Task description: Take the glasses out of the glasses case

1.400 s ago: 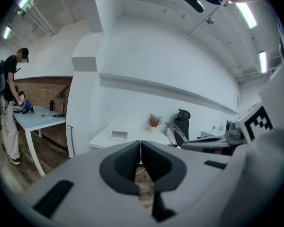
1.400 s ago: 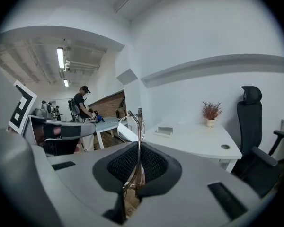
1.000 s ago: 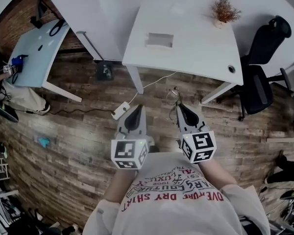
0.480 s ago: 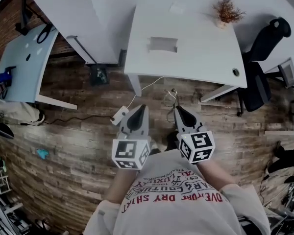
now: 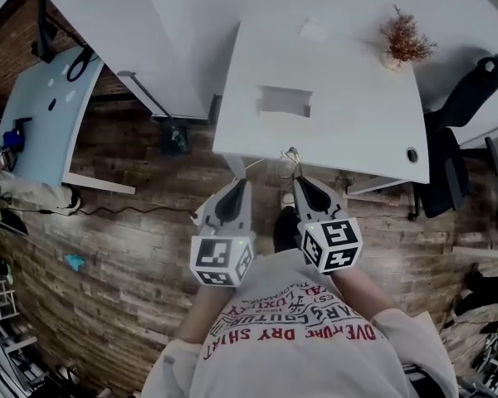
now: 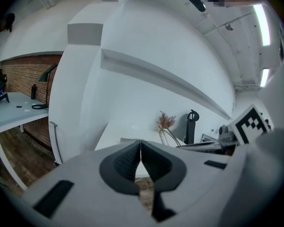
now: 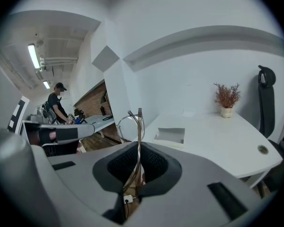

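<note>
Wire-rimmed glasses [image 7: 132, 122] stick up from between the pads of my right gripper [image 7: 139, 148], which is shut on their folded temples. In the head view the glasses [image 5: 292, 157] reach just to the near edge of the white table [image 5: 365, 131]. The open white glasses case [image 5: 284, 101] lies on that table, ahead of both grippers; the right gripper view shows the case [image 7: 170, 135] beyond the glasses. My left gripper [image 5: 232, 184] is level beside the right gripper [image 5: 301, 181], over the wooden floor. The left gripper [image 6: 140, 144] is shut with nothing in it.
A potted dried plant [image 5: 402, 40] and a small paper [image 5: 314, 30] sit at the table's far end. A black office chair [image 5: 465, 114] stands to the right. A pale blue table [image 5: 41, 106] is far left. A person [image 7: 57, 105] stands in the background.
Both grippers have advanced together toward the white table, which now sits closer in the head view. The glasses stay in the right gripper.
</note>
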Action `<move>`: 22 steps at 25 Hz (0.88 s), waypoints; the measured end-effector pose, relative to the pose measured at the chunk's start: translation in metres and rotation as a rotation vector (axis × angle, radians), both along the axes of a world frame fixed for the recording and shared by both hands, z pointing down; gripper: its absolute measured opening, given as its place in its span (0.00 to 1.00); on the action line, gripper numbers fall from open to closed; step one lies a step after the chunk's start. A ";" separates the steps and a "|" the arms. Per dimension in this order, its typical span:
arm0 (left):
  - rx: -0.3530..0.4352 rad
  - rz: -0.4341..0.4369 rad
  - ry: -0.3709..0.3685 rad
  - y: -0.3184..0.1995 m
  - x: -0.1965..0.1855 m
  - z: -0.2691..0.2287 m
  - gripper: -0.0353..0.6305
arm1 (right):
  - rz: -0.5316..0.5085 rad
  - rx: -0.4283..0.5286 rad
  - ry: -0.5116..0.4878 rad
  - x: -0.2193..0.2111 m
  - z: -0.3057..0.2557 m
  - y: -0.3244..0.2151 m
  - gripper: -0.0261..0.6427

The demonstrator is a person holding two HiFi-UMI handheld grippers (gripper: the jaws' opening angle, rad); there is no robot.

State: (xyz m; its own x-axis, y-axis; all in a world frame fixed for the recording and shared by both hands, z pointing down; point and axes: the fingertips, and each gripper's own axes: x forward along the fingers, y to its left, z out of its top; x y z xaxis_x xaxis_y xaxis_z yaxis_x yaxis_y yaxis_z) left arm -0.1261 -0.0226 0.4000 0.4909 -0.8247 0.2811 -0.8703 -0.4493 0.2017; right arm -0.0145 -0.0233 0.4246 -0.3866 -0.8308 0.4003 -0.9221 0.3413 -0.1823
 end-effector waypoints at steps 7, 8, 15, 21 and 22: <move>-0.010 -0.061 -0.009 -0.093 0.040 -0.007 0.06 | -0.075 -0.031 -0.023 0.037 -0.004 -0.098 0.08; -0.013 -0.070 -0.009 -0.106 0.045 -0.008 0.06 | -0.087 -0.034 -0.023 0.042 -0.006 -0.111 0.08; -0.047 -0.152 -0.021 -0.178 0.067 0.000 0.06 | -0.147 -0.048 -0.009 0.079 0.001 -0.196 0.08; -0.100 -0.166 -0.038 -0.208 0.072 0.018 0.06 | -0.169 -0.101 -0.009 0.084 0.022 -0.231 0.08; -0.108 -0.165 -0.040 -0.211 0.071 0.022 0.06 | -0.171 -0.107 -0.005 0.082 0.025 -0.234 0.08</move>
